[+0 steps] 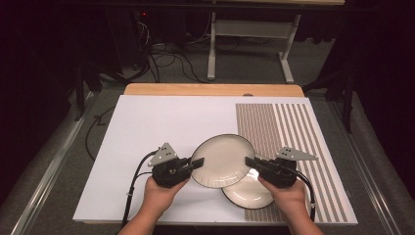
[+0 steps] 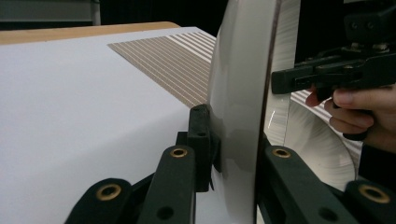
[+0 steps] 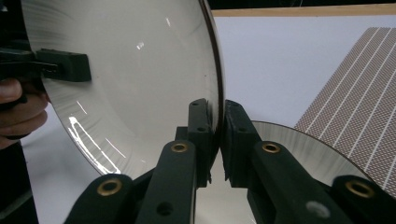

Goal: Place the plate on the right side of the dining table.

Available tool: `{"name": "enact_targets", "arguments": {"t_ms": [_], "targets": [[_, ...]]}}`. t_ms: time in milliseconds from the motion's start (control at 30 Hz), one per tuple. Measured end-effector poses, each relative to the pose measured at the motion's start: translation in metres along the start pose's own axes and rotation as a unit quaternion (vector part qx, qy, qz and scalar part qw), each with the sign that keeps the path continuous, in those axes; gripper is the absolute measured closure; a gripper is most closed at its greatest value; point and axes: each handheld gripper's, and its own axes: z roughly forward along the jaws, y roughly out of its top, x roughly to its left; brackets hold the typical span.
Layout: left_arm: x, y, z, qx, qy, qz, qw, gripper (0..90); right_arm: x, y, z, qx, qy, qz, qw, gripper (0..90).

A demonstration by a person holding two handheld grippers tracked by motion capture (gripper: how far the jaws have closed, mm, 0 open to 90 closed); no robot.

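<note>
Tools: we clamp upper plate (image 1: 222, 160) with left tool (image 1: 195, 164) and right tool (image 1: 251, 162) on opposite rims | Place: tilted, lifted, overlapping lower plate (image 1: 248, 193) on desk (image 1: 147, 127) | Relation: plate spans between both tools.

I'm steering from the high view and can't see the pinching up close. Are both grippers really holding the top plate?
Observer: Yes. In the left gripper view, the left gripper has its jaws clamped on the rim of the raised plate.
Operator: And the other one?
Observer: In the right gripper view, the right gripper pinches the opposite rim, pads tight on both faces.
Operator: Is the bottom plate touched?
Observer: The lower plate lies flat on the white mat behind those jaws, gripped by nothing.
</note>
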Motion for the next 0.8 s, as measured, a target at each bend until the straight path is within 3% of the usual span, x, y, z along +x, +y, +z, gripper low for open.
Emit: {"name": "enact_targets", "arguments": {"t_ms": [467, 600, 800], "targets": [[-0.012, 0.004, 0.004, -0.02, 0.012, 0.004, 0.9997, 79.7, 0.003, 0.01, -0.015, -0.016, -0.018, -0.025, 0.9994, 87.5], [-0.015, 0.004, 0.008, -0.017, 0.01, 0.007, 0.9998, 80.0, 0.0, 0.014, -0.019, -0.018, -0.018, -0.024, 0.9994, 87.6], [-0.018, 0.008, 0.018, -0.013, 0.003, 0.0, 0.9999, 80.0, -0.002, 0.018, -0.029, -0.022, -0.036, -0.031, 0.9986, 87.6]]}}
